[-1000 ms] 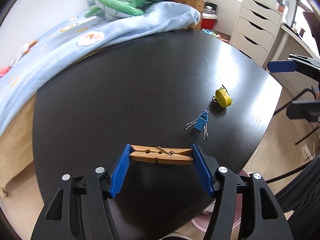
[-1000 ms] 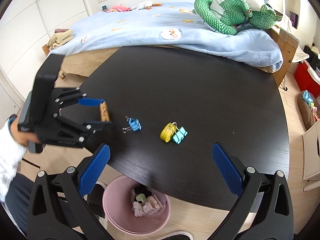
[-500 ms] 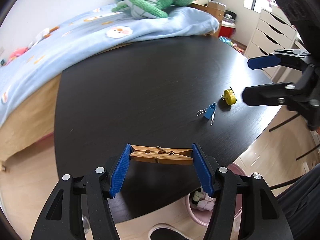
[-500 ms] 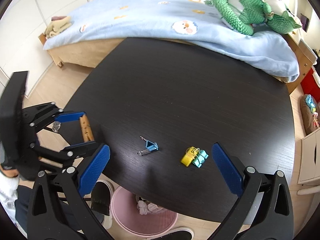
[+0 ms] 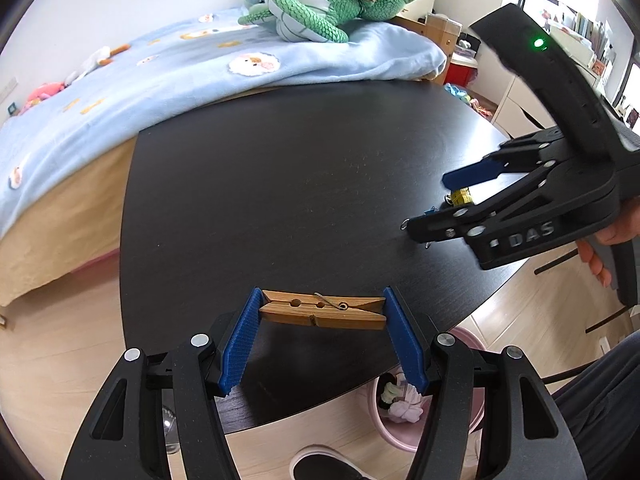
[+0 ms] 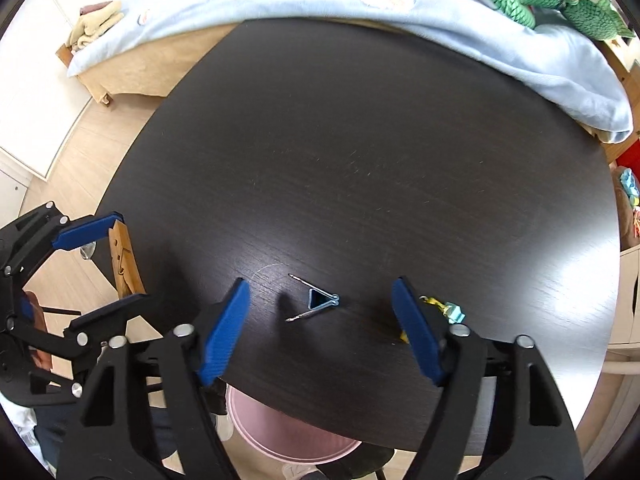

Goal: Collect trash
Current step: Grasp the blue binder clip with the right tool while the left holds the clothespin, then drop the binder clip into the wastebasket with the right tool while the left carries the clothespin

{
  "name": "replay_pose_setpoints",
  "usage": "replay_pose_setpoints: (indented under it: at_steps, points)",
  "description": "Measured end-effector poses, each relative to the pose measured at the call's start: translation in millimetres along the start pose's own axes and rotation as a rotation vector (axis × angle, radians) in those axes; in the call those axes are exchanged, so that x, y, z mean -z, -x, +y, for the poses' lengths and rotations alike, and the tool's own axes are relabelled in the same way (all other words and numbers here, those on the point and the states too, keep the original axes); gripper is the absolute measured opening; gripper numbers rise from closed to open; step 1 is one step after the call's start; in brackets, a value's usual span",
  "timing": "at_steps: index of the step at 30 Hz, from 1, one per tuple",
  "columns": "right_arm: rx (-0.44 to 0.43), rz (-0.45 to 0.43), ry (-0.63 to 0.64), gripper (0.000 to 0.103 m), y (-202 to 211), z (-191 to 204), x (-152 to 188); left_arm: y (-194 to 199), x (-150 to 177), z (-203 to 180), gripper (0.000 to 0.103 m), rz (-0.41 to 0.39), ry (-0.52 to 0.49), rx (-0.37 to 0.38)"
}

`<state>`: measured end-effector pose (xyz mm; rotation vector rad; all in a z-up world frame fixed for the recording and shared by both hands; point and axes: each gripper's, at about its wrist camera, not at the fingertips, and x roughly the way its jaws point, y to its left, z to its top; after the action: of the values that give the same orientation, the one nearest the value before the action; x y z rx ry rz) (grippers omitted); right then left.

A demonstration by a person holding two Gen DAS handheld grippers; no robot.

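My left gripper [image 5: 322, 320] is shut on a wooden clothespin [image 5: 322, 312], held crosswise between its blue pads above the near edge of the black table [image 5: 280, 180]. In the right wrist view the clothespin [image 6: 124, 256] and the left gripper [image 6: 127, 258] are at the left. My right gripper [image 6: 319, 292] points down over a blue binder clip [image 6: 320, 302]. The clip lies between its closing jaws, and the pads are clear of it. A yellow clip [image 6: 430, 300] and a light blue clip [image 6: 454, 314] lie just outside the right finger. From the left wrist, the right gripper [image 5: 427, 203] partly hides the clips.
A pink bin [image 6: 288, 428] holding crumpled scraps stands on the floor under the table's near edge, also seen as the bin [image 5: 466, 336] below my left gripper. A bed with a blue blanket [image 5: 200, 80] and a green plush toy [image 5: 320, 12] borders the far side. A person's shoe [image 5: 320, 464] is on the floor.
The right gripper has come down over the blue binder clip and its jaws have narrowed. The left gripper, still holding the clothespin, has shifted sideways along the table's edge.
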<state>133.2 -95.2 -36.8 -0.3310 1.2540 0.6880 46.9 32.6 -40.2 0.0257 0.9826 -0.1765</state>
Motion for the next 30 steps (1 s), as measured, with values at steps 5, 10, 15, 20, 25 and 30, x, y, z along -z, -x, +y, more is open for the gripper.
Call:
replay_pose_setpoints:
  at_steps: [5,10,15,20,25,30]
  points:
    - [0.010,0.020,0.004,0.045,-7,0,0,-1,1,-3,0.060,-0.001,-0.007,0.004]
    - [0.015,0.031,0.014,0.033,-9,-1,2,-2,1,-3,0.060,0.005,-0.012,0.004]
    - [0.010,0.026,0.014,0.019,-9,-4,4,-2,0,-6,0.060,0.004,-0.014,0.005]
    - [0.002,0.009,0.018,0.017,-6,-7,3,-2,-1,-7,0.060,0.007,-0.015,0.003]
    - [-0.012,-0.027,0.015,0.017,9,-9,14,5,-2,-12,0.060,-0.004,-0.016,0.009]
    - [-0.030,-0.075,0.023,0.017,34,-14,32,12,-2,-20,0.060,-0.014,-0.015,0.012]
